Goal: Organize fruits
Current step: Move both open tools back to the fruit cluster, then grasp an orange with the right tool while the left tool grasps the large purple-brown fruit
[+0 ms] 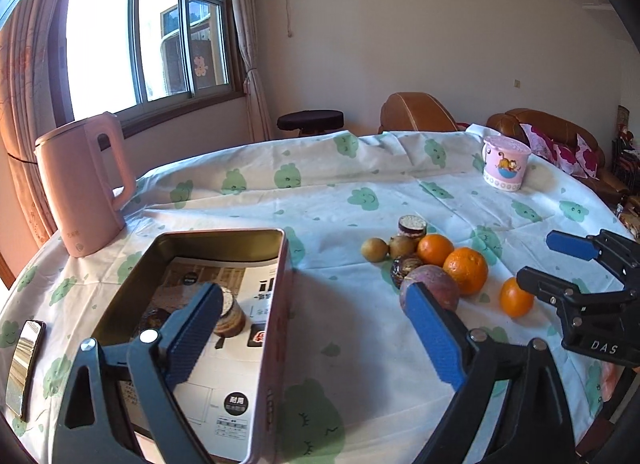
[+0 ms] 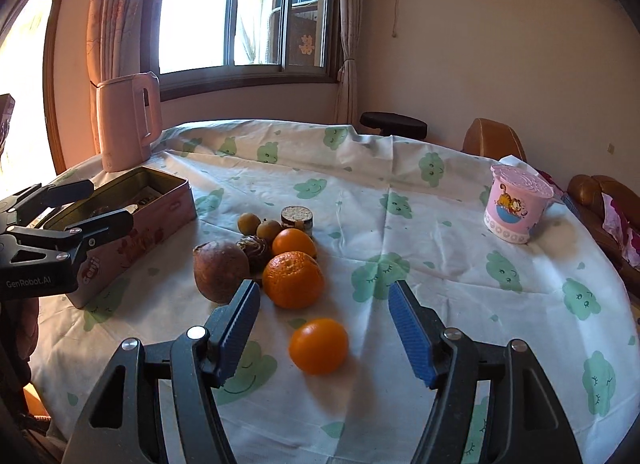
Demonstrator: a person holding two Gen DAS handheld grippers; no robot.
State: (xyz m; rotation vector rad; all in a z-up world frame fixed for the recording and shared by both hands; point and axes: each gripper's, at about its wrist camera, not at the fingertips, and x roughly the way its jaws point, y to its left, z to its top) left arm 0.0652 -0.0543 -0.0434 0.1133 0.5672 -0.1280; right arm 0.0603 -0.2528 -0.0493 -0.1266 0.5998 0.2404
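Note:
A pink metal tin (image 1: 276,304) stands open at the left with a round pastry (image 1: 230,314) inside; it also shows in the right wrist view (image 2: 160,220). A pile of fruit lies mid-table: a purple passion fruit (image 2: 220,270), two oranges (image 2: 294,278) (image 2: 294,242), two small brown longans (image 2: 248,222), and wrapped pastries (image 2: 296,216). A lone orange (image 2: 319,345) lies nearest, between my right fingers. My right gripper (image 2: 324,320) is open and empty around it. My left gripper (image 1: 316,328) is open and empty, over the tin's right wall.
A pink kettle (image 1: 86,184) stands at the far left behind the tin. A pink cartoon cup (image 1: 505,163) with a lid stands at the far right. A phone (image 1: 24,368) lies at the table's left edge. Chairs and a stool (image 1: 310,120) stand beyond the table.

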